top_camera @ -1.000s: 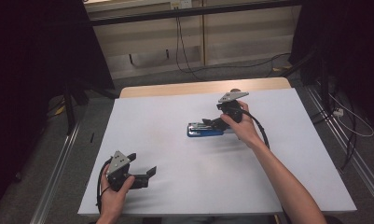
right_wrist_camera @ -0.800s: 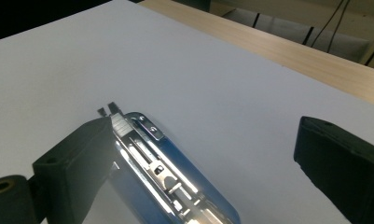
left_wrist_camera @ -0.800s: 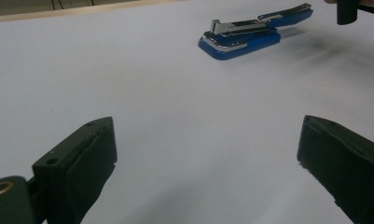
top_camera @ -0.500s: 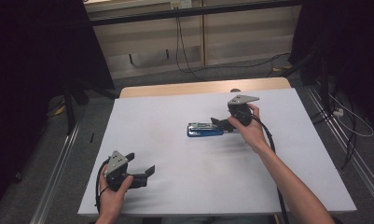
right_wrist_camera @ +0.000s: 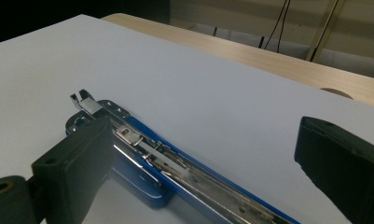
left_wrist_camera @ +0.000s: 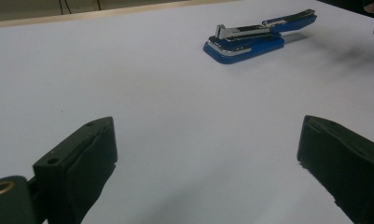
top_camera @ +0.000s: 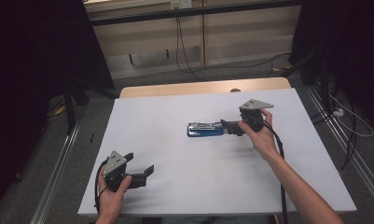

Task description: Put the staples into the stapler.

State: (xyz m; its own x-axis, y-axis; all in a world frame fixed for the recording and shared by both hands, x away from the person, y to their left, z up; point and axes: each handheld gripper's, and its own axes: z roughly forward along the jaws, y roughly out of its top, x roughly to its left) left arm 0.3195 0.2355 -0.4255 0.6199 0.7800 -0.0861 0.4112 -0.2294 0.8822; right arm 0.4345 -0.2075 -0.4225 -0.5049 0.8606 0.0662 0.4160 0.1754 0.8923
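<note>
A blue and chrome stapler point(top_camera: 204, 129) lies on the white table top point(top_camera: 175, 186) a little right of centre, its chrome magazine exposed on top. My right gripper point(top_camera: 227, 127) hovers at the stapler's right end, open and pointing left along it. In the right gripper view the stapler point(right_wrist_camera: 175, 163) runs between the wide-apart jaws of my right gripper point(right_wrist_camera: 205, 126), nearer the left one, and neither jaw presses on it. My left gripper point(top_camera: 140, 163) is at the front left, open with nothing in it. The left gripper view has the stapler point(left_wrist_camera: 250, 39) far ahead of my left gripper point(left_wrist_camera: 205, 135).
A strip of bare wood point(top_camera: 198, 88) borders the table's far edge. Cables point(top_camera: 180, 42) hang by the back wall, and metal rails point(top_camera: 58, 172) run along the floor on both sides. Dark curtains stand left and right.
My right gripper has drawn back to the right along the stapler, towards its right end. The stapler and my left gripper have stayed in place.
</note>
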